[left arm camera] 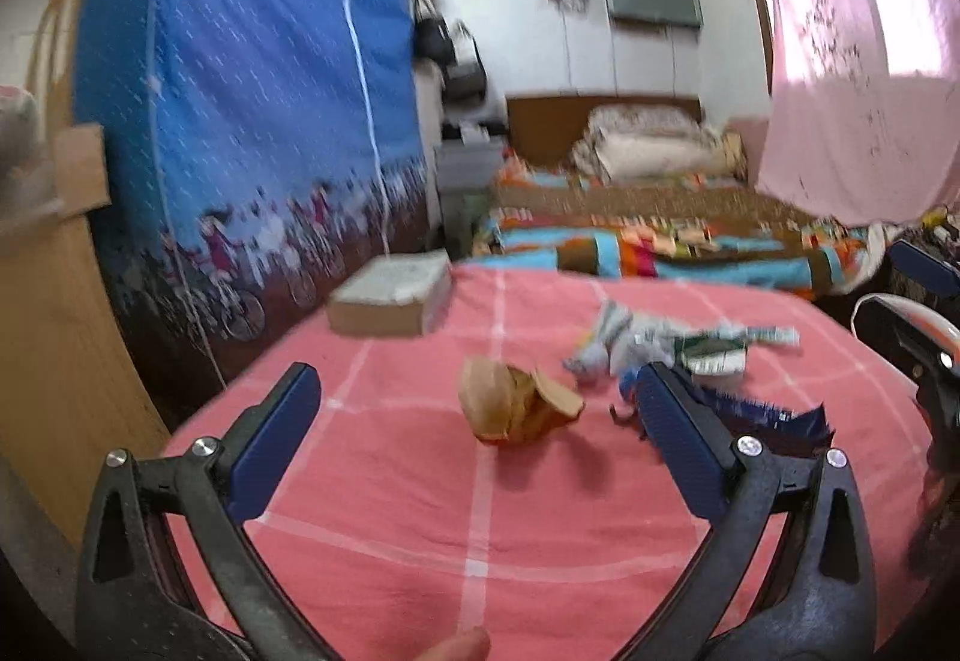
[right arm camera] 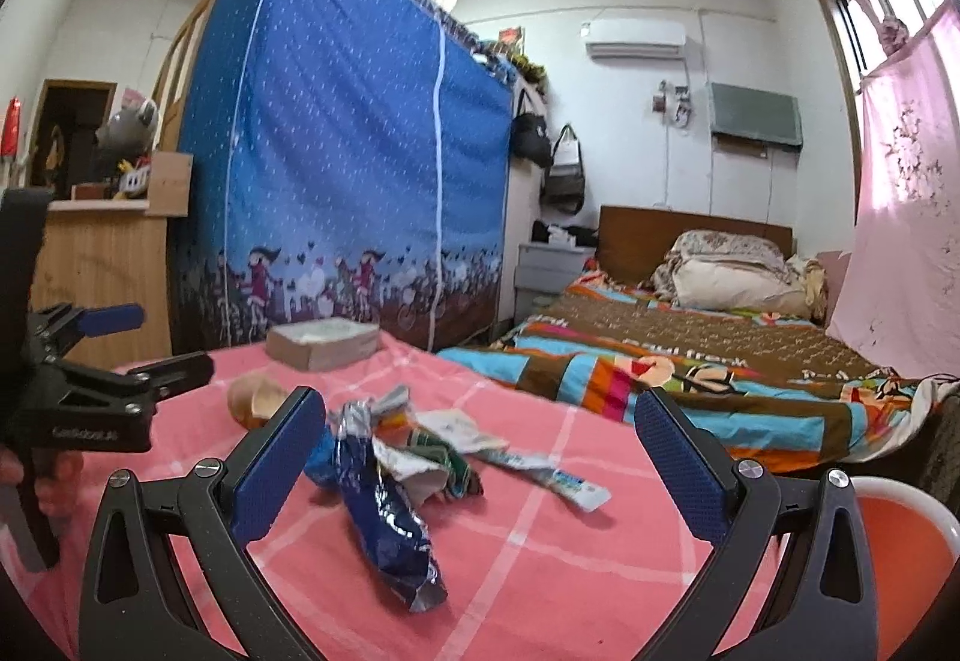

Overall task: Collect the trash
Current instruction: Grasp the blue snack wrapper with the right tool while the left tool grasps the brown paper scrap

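Trash: blue foil wrapper [right arm camera: 384, 505], crumpled papers [right arm camera: 444, 451], brown scrap [left arm camera: 516, 409], all loose on pink tabletop [right arm camera: 540, 589].
Left claw [left arm camera: 480, 421]: apart, scrap at 12 o'clock.
Right claw [right arm camera: 480, 451]: apart, empty.
Progress: nothing collected yet.

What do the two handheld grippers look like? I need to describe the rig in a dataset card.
Both look alike: the left gripper and right gripper each have black, triangular-cutout arms with silver round bolts, ending in flat fingers faced with blue textured pads. In the right wrist view, the left gripper's black body carries small pale lettering, too blurred to read. No cables or sleeves are visible.
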The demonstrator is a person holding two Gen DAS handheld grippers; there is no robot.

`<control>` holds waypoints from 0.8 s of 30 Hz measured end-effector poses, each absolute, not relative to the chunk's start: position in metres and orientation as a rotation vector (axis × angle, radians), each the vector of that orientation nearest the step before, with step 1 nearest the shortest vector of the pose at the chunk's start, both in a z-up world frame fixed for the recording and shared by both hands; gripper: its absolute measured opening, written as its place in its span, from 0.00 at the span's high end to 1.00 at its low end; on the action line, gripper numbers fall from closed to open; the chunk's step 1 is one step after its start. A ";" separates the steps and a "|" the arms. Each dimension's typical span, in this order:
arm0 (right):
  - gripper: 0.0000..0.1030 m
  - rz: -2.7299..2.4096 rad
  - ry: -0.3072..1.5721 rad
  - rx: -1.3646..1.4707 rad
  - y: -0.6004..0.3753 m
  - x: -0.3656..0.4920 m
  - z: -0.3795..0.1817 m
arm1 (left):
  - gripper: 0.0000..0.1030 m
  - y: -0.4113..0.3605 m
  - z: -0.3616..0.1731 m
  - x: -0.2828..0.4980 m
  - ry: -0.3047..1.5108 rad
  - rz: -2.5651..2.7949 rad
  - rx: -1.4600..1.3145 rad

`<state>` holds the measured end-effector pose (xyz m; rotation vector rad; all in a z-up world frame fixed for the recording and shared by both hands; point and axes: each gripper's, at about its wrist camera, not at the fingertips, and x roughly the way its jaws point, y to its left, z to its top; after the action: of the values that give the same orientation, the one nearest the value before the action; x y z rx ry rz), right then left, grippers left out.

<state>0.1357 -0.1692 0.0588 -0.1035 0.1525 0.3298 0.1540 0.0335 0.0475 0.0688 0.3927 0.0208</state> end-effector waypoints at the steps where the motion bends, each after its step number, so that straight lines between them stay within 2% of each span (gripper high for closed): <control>1: 0.00 0.337 0.162 -0.103 -0.168 0.137 0.057 | 0.00 0.034 0.045 0.162 0.437 0.018 0.063; 6: 0.00 0.389 0.276 -0.109 -0.162 0.153 0.047 | 0.00 0.040 0.033 0.186 0.592 -0.018 0.008; 10: 0.00 0.428 0.375 -0.107 -0.156 0.165 0.038 | 0.00 0.043 0.031 0.195 0.638 -0.052 -0.032; 12: 0.02 0.442 0.415 -0.109 -0.153 0.170 0.034 | 0.05 0.039 0.031 0.200 0.660 -0.071 -0.025; 13: 0.08 0.449 0.432 -0.112 -0.152 0.172 0.033 | 0.06 0.037 0.030 0.202 0.671 -0.082 -0.022; 19: 0.32 0.499 0.528 -0.077 -0.150 0.185 0.023 | 0.28 0.039 0.028 0.216 0.731 -0.127 -0.053; 22: 0.34 0.542 0.586 -0.033 -0.148 0.192 0.017 | 0.39 0.040 0.028 0.220 0.743 -0.143 -0.078; 24: 0.36 0.554 0.606 -0.024 -0.144 0.193 0.015 | 0.50 0.039 0.027 0.221 0.749 -0.156 -0.088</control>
<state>0.1926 -0.1439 0.0152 -0.0243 0.6057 0.5540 0.2210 0.0391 0.0269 -0.0876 0.7486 -0.1565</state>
